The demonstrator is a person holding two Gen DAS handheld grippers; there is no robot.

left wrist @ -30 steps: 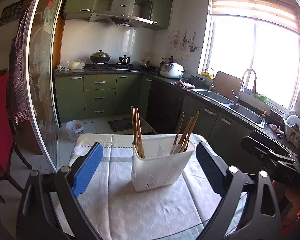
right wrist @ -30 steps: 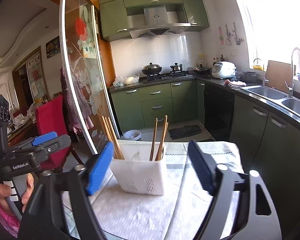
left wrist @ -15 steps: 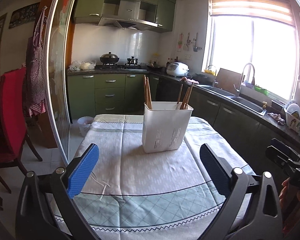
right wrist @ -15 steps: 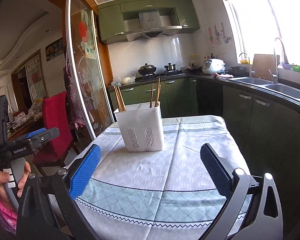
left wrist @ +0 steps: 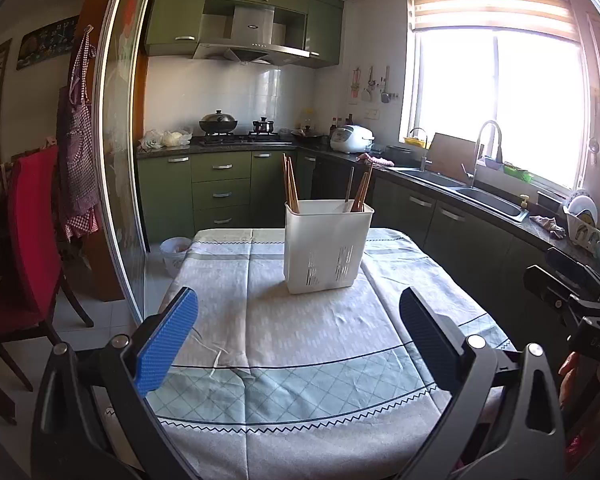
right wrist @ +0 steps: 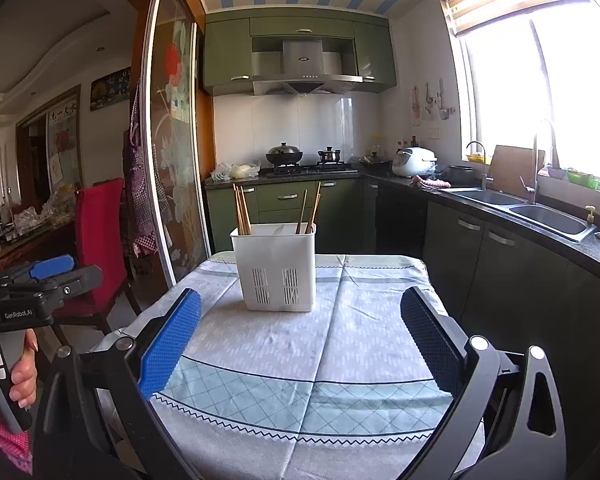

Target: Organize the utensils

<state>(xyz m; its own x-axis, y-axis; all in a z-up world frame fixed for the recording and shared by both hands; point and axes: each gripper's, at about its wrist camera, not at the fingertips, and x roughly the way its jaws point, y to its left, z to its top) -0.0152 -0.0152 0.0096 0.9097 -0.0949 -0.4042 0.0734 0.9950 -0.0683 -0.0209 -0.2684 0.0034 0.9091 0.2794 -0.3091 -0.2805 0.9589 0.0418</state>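
Note:
A white utensil holder [left wrist: 325,246] stands upright on the table's far half; it also shows in the right wrist view [right wrist: 275,266]. Wooden chopsticks [left wrist: 290,184] stand in its left corner, more chopsticks [left wrist: 361,196] with a metal utensil in its right; in the right wrist view they are the left chopsticks [right wrist: 241,210] and the right chopsticks [right wrist: 310,210]. My left gripper [left wrist: 298,340] is open and empty, held back over the table's near end. My right gripper [right wrist: 300,340] is open and empty, also well short of the holder.
The table wears a grey and pale green cloth [left wrist: 300,344]. A red chair [left wrist: 24,240] and a glass sliding door [left wrist: 118,160] stand at the left. Green cabinets with a sink [left wrist: 488,196] run along the right. The other gripper's handle [right wrist: 24,292] shows at left.
Both grippers have drawn back from the holder toward the table's near edge. The holder now looks smaller and farther. Both stay open and empty.

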